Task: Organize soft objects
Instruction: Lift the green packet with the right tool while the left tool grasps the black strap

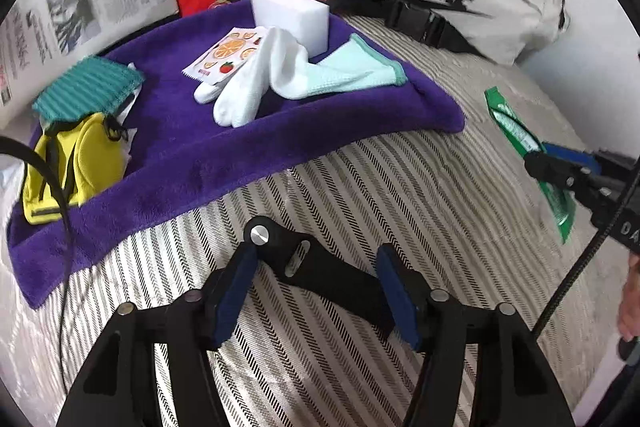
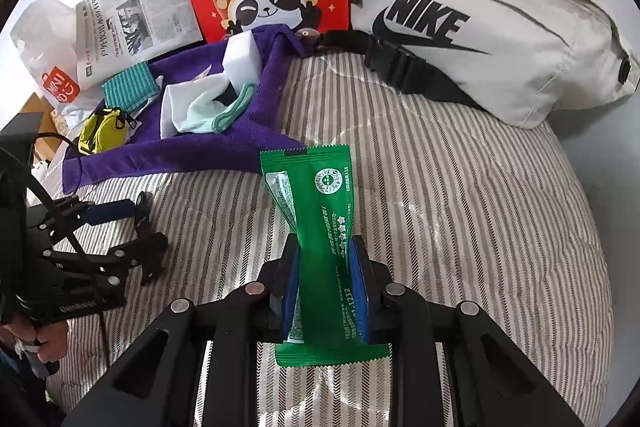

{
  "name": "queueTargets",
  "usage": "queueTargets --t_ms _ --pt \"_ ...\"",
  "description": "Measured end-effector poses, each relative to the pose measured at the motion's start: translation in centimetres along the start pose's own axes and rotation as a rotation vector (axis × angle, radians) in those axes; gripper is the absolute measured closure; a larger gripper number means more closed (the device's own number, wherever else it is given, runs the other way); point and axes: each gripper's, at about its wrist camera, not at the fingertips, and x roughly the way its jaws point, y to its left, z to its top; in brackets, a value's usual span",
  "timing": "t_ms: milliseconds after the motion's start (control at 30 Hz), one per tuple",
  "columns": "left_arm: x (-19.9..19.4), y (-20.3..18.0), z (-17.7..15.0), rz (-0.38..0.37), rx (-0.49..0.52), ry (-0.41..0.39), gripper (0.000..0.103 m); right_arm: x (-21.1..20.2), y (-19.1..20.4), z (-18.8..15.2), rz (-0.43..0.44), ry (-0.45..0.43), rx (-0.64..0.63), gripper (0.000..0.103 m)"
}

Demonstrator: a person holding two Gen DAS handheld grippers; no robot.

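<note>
We note R tongs (image 2: pixel 325 281) clamped on green packet (image 2: pixel 316 219), held above striped bed (image 2: pixel 460 219). L tongs (image 1: pixel 316 291) open, a black clip (image 1: pixel 320 267) lying between pads, not gripped. Purple towel (image 1: pixel 192 163) carries white gloves (image 1: pixel 248 87), sponge block (image 1: pixel 292 15), mint cloth (image 1: pixel 352 71).

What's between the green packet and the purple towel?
Only bare striped bedcover between the green packet and the purple towel, seen in the right wrist view.

Bedroom: striped quilt (image 1: pixel 360 187), bed
</note>
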Motion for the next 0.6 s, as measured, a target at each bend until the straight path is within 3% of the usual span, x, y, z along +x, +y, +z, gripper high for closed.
queueTargets --t_ms 33,133,467,600 --pt "0.1 -0.4 -0.1 0.025 0.024 -0.002 0.034 0.1 0.1 -0.1 -0.001 0.002 -0.001 0.079" --pt "0.2 -0.7 -0.3 0.073 0.054 -0.015 0.032 0.2 0.2 -0.2 0.006 0.004 -0.003 0.079" --pt "-1.5 5.3 -3.0 0.048 -0.009 0.018 0.031 -0.4 1.3 -0.1 0.034 -0.013 -0.03 0.079" --pt "-1.8 6.1 -3.6 0.044 0.001 0.008 0.035 0.0 1.8 0.0 0.05 -0.007 -0.037 0.079"
